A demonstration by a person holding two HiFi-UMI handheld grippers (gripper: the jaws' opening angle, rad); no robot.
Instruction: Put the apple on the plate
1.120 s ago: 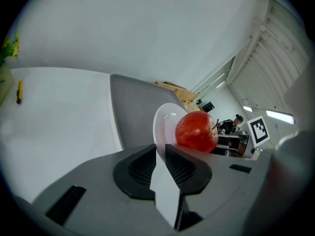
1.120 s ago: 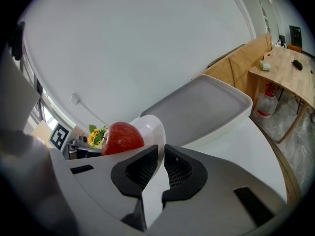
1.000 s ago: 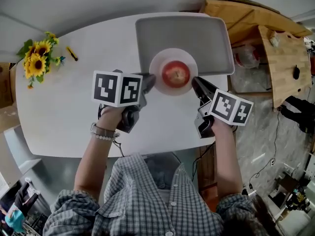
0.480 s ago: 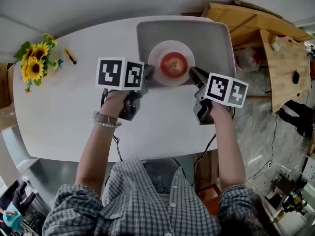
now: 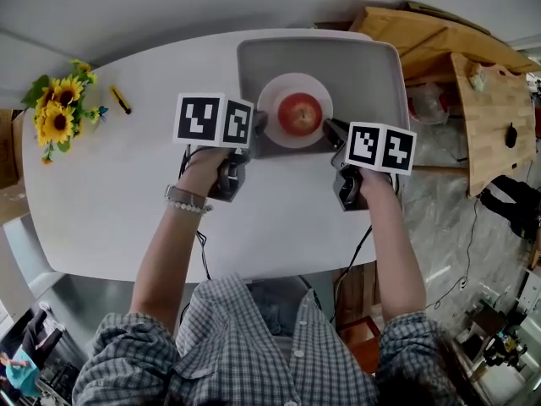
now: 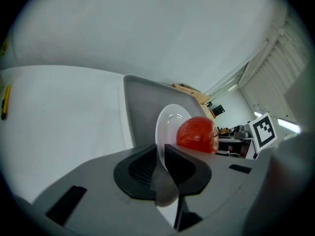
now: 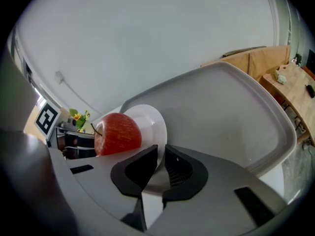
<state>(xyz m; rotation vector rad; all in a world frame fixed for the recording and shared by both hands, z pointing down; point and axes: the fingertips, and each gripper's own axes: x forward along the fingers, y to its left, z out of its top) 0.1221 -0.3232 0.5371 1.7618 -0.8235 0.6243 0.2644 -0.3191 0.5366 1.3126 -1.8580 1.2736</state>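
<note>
Left tongs (image 6: 161, 154): narrow, clamped on the rim of the plate (image 5: 275, 91) on its left side. Right tongs (image 7: 160, 156): narrow as well, clamped on the same plate's rim at the opposite side. I therefore log one plate held between two tongs.

Apple (image 5: 300, 113): count one, red, sitting in the middle of the plate with its stem showing in the right gripper view.

The plate is over the near part of the tray (image 5: 363, 66), which is grey, count one. I cannot tell whether the plate rests on the tray or is lifted clear.

The tray lies on the white counter (image 5: 110, 184). Well to the left on the counter: one bunch of sunflowers (image 5: 52, 112) and, near it, one yellow pen (image 5: 121, 100).

Print I can make out: black-and-white square patterns on the marker cubes (image 5: 213, 120), count two, each showing two patterned faces in the head view.
</note>
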